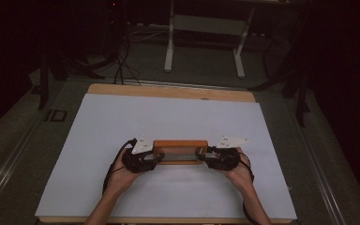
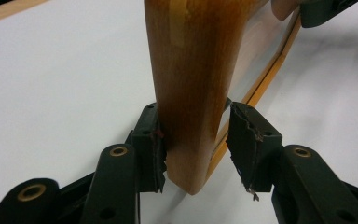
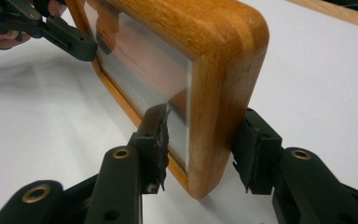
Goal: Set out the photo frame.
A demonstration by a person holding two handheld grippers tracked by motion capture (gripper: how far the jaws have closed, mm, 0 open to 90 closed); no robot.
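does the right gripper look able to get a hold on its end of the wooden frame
Probably yes: the right gripper already straddles the wooden frame at its end, with a jaw on each face and nothing between.

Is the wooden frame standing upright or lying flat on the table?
Upright: the wooden frame stands on its long edge on the white table, glass face vertical, one gripper at each end.

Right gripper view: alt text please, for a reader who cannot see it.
A wooden frame with a glass pane stands on edge on a white table sheet, its near end clamped by the right gripper. The left gripper holds the far end.
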